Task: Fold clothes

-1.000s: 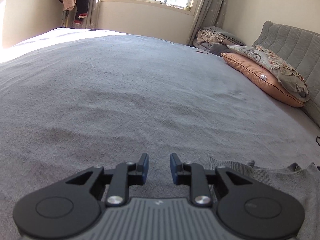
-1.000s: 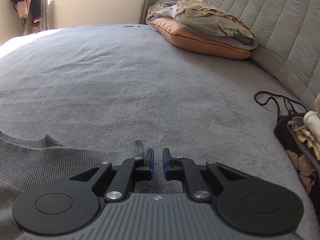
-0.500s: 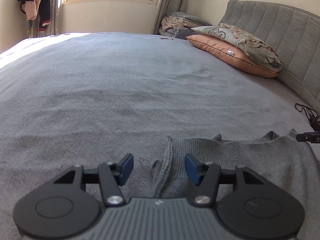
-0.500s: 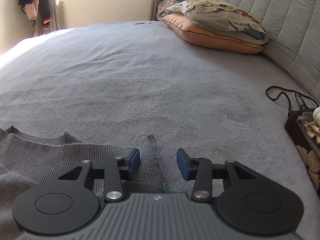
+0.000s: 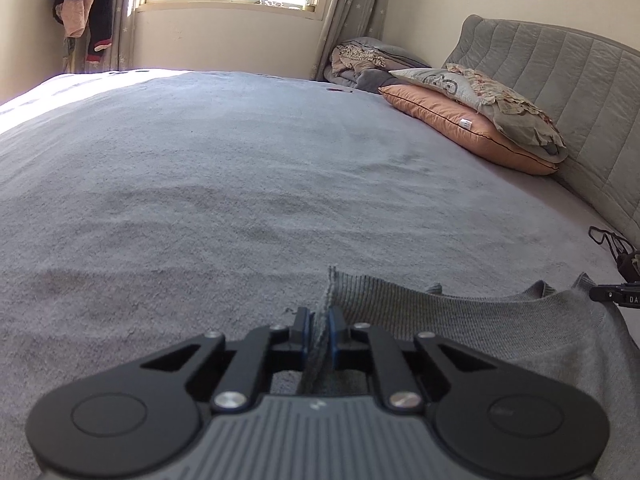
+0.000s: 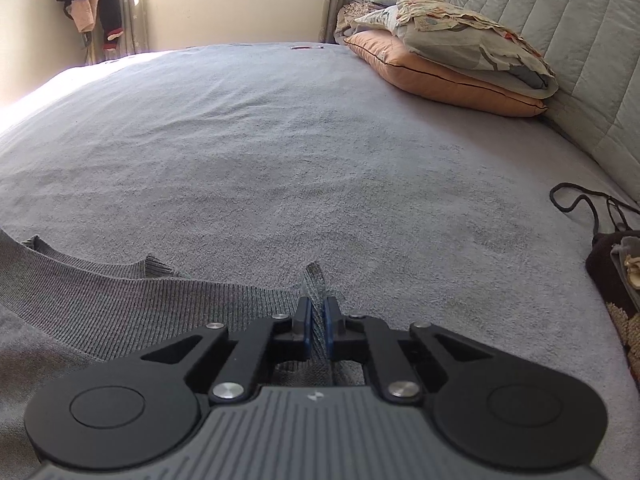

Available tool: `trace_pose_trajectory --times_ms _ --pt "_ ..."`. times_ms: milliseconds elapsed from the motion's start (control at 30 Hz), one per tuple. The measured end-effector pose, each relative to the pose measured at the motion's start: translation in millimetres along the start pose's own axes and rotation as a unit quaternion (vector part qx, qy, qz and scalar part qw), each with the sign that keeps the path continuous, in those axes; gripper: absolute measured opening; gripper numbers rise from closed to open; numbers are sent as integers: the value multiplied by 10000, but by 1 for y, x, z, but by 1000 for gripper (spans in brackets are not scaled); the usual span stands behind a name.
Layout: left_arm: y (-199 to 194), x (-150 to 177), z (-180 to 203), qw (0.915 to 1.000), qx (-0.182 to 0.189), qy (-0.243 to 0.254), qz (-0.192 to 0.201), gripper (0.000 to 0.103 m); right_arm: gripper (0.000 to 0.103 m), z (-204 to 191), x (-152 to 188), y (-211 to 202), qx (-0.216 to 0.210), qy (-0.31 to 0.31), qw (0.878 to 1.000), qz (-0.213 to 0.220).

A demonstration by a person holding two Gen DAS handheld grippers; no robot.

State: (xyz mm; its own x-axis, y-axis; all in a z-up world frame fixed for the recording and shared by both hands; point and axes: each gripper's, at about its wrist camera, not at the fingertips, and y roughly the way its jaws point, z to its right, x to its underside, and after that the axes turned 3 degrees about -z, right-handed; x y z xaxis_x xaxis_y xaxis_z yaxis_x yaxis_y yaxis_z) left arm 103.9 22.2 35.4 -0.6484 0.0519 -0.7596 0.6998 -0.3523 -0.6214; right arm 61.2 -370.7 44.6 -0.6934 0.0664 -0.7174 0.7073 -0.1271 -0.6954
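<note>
The person is gripping a grey knitted sweater (image 5: 460, 320) at both corners of its ribbed edge, which is lying at the near side of the bed (image 5: 240, 168). The left gripper (image 5: 318, 330) is pinching the left corner: the jaws have just been closing and the blue pads are now pressing on a fold of the fabric, which is standing up between them. The right gripper (image 6: 318, 326) is doing the same on the right corner (image 6: 316, 280), with its jaws also just closed on the knit. Between the two corners the ribbed band is lying flat on the grey bed cover, and the rest of the garment is running back toward the person, out of the views.

It seems this is the beginning of a fold: both corners are secured, but the fabric is not yet lifted. The next move is probably calling for raising both grippers together and carrying the edge over, keeping the band stretched evenly so that it is not sagging in the middle. The knit is soft and thin at the pinch, so one corner could slip out if the two hands are pulling apart too strongly.
</note>
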Motion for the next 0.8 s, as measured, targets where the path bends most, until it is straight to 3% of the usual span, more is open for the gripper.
trace_pose_trajectory --times_ms 67,100,200,333,400,567,667,733,800 --pt "-3 -3 -3 9999 -36 -104 47 8 7 3 -3 -5 -29 61 9999 155" --pt "-5 -4 -5 9998 -82 -156 86 2 7 4 -5 -7 -41 82 9997 242" --pt "-10 -8 -14 9988 -250 -347 244 3 7 2 -8 -16 -75 78 9983 573" --pt "-15 -11 -28 9967 -199 -692 372 3 7 -1 -13 -26 -69 35 9952 977" --pt "-9 -8 -28 9970 -292 -683 221 3 7 -1 -13 -23 19 56 9961 879" --pt "9 3 -32 9951 -571 -802 -121 3 10 0 1 13 445 -91 9988 161" --pt "4 0 -42 9922 -553 -1112 -95 4 10 5 -2 6 571 45 9979 288" --pt "-1 -4 -46 9901 -527 -1304 -50 5 17 5 -8 -9 565 80 9968 565" --pt "-12 -11 -39 9909 -622 -1194 50 6 25 3 -14 -24 528 48 9952 823"
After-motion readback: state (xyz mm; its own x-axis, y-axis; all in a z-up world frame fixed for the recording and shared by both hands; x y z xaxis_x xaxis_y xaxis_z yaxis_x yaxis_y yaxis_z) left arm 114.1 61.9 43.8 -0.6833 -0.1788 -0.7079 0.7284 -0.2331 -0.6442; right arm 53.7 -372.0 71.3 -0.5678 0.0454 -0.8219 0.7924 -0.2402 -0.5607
